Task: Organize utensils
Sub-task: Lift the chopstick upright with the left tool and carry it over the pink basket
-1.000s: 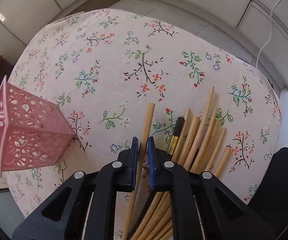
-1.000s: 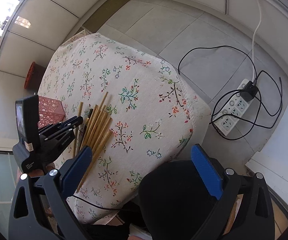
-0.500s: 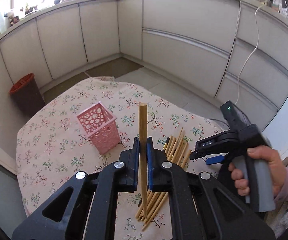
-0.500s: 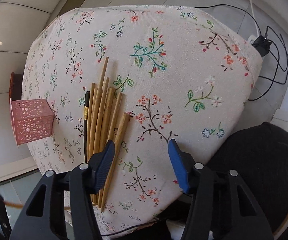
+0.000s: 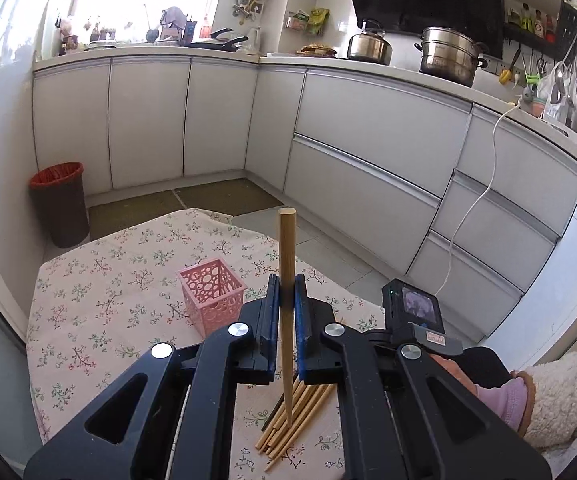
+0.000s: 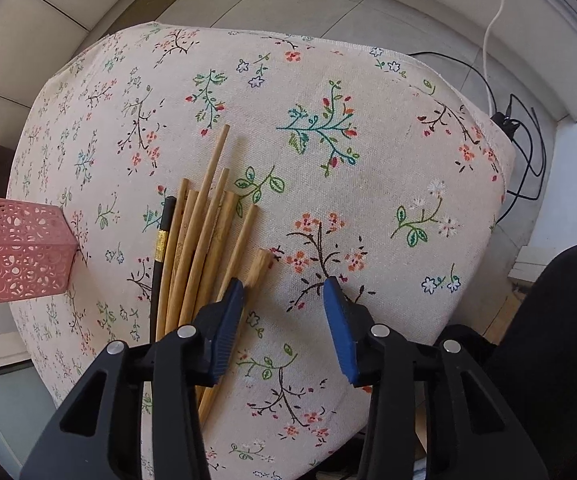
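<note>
My left gripper (image 5: 286, 292) is shut on a wooden chopstick (image 5: 287, 248) and holds it upright, high above the floral table (image 5: 100, 280). The pink perforated holder (image 5: 211, 298) stands on the table, ahead and to the left of that gripper. Several wooden chopsticks (image 5: 300, 412) and one black chopstick lie bundled below it. My right gripper (image 6: 284, 284) is open, low over the table just right of the bundle (image 6: 204, 240). Its left finger is close to the outermost chopstick (image 6: 258, 266). The black chopstick (image 6: 162, 236) lies on the bundle's left side. The holder (image 6: 26, 256) sits far left.
The right-hand gripper body with its small screen (image 5: 418, 312) shows at right in the left wrist view. Kitchen cabinets (image 5: 368, 152) and a red-rimmed bin (image 5: 60, 200) stand beyond the table. Cables and a power strip (image 6: 524, 136) lie on the floor past the table's right edge (image 6: 500, 168).
My left gripper has lifted the chopstick from the bundle and tilted up, so its view rose from the table to the kitchen. My right gripper has come down close to the bundle.
</note>
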`<action>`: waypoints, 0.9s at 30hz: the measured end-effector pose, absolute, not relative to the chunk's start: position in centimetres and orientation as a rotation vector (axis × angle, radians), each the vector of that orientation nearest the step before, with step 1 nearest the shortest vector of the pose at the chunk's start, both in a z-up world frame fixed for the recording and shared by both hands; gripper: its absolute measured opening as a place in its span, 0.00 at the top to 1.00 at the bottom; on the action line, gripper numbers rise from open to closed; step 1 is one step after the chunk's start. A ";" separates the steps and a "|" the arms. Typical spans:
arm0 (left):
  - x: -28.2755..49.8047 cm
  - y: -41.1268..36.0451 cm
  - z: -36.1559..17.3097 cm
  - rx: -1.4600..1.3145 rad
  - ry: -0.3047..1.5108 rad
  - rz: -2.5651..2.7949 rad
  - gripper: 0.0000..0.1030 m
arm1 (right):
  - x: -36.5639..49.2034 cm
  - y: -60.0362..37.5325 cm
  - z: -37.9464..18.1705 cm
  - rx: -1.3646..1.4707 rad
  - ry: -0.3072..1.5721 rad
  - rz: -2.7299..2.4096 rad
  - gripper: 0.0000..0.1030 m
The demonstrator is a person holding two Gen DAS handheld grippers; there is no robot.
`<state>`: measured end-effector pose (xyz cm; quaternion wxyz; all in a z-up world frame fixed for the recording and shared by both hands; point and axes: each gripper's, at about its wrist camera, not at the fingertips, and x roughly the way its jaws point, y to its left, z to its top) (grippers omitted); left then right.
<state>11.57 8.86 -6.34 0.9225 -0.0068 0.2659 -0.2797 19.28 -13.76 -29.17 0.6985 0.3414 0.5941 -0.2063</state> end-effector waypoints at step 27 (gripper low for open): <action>11.4 11.1 -4.7 -0.144 0.533 -0.474 0.94 | 16.2 -15.9 -21.6 0.803 0.989 -0.197 0.93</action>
